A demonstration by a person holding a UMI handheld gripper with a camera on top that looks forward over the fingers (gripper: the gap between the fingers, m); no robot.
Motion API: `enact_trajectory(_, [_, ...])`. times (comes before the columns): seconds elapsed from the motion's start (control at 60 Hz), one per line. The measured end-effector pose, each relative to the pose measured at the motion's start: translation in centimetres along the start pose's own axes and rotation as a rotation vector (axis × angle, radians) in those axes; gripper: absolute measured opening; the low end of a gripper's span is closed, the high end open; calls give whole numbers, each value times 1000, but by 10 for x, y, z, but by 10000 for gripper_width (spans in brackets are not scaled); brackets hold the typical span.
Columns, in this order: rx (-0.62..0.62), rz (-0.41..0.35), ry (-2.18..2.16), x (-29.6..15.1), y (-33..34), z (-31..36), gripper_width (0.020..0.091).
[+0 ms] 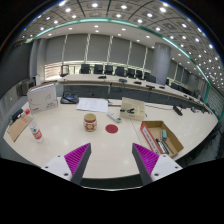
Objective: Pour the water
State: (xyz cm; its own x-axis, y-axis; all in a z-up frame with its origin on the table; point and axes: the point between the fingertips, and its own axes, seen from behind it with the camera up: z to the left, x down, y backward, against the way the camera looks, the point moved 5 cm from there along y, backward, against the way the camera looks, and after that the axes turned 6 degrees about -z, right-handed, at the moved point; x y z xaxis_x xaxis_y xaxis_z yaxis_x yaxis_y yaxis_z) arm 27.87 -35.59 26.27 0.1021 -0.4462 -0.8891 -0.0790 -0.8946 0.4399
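Two fingers of my gripper stand wide apart with nothing between the magenta pads, hovering above the near edge of the round cream-coloured tabletop. Task thing is not certain: nearest candidate for pouring is the small clear bottle with a red cap, standing upright well ahead of my fingers and off toward the left one, beside a flat cardboard piece. Farther in stands a short jar with a dark lid and tan contents, and near it a red round disc lies flat on the table. A beige box sits beyond the disc, an open cardboard box lies ahead of my right finger. No cup that I can make out; too small to tell. My guess: the bottle is light, thin plastic, slightly squashy and smooth, so likely to slip or tip if pinched high. I would take it across the middle of the body, pads on opposite sides, firm but not crushing. Nothing grasped yet; approach is the step in hand.
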Motion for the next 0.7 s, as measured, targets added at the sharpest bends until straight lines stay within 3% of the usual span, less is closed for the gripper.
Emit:
enact_trajectory(0.333, [-107, 2, 37, 10, 5, 93, 852])
enact_trajectory(0.7, [-256, -37, 46, 39, -17, 313, 854])
